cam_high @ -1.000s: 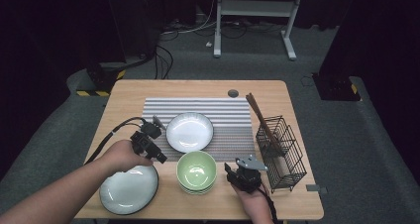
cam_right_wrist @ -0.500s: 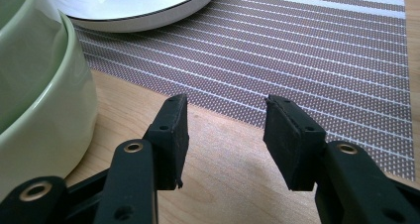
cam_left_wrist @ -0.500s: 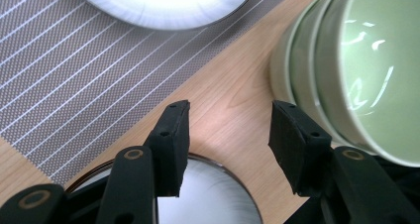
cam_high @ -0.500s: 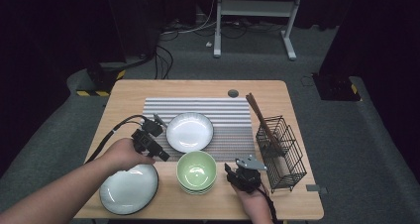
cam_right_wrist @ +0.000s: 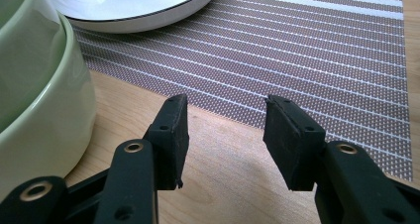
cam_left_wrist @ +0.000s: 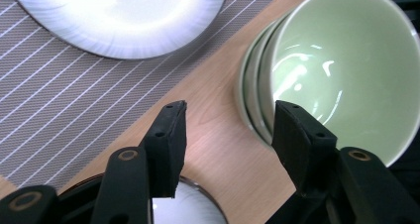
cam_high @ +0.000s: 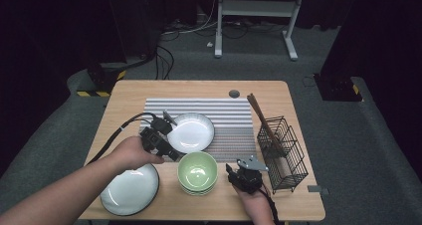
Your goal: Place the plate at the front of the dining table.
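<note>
the left gripper (cam_high: 169, 148) hangs over the wooden table (cam_high: 149, 93) between the white shallow plate with a dark rim (cam_high: 190, 132) and the stack of pale green glazed bowls (cam_high: 197, 172). its jaws stand apart and have just been opening further, with only bare wood between them; in the left gripper view the right-hand jaw sits just over the rim of the green bowl stack (cam_left_wrist: 341, 60) without pressing on it — released, holding nothing. the same view shows the white plate (cam_left_wrist: 119, 16) lying on the grey striped woven placemat (cam_left_wrist: 59, 115), and the edge of a second dark-rimmed white plate (cam_left_wrist: 193, 209) below the jaws; from above that plate (cam_high: 130, 189) lies at the table's near left corner.

the right gripper (cam_high: 233, 172) rests low, just to the right of the bowl stack, jaws parted and empty over the table edge of the placemat (cam_right_wrist: 317, 50). the green bowls (cam_right_wrist: 39, 95) rise close at the left of its view, apart from the jaw. a black wire basket (cam_high: 284, 153) with brown chopsticks (cam_high: 261, 119) stands at the right.
</note>
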The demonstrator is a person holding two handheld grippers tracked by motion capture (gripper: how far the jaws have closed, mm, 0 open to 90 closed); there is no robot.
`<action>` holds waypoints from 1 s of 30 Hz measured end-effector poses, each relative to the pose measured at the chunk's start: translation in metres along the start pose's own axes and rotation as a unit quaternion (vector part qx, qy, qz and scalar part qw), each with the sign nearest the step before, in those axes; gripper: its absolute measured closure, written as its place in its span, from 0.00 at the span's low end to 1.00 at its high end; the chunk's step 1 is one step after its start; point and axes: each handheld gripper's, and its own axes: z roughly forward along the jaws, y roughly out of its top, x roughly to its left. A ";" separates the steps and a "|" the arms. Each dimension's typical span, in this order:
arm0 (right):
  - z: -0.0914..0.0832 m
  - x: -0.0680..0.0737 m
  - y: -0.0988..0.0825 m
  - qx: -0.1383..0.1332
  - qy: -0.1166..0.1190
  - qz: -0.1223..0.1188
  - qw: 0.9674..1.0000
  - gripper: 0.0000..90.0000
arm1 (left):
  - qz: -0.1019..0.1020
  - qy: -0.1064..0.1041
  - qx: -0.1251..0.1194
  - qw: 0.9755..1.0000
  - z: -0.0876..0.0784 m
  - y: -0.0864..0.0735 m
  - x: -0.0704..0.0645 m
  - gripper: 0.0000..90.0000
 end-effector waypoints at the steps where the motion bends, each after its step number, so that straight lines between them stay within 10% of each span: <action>1: 0.000 0.000 0.000 0.001 0.000 0.003 1.000 0.58 | 0.000 0.000 -0.002 1.000 0.001 0.000 -0.001 0.52; 30: 0.001 -0.001 0.000 0.000 0.001 0.000 1.000 0.58 | 0.025 0.025 0.007 0.999 0.027 0.011 -0.021 0.68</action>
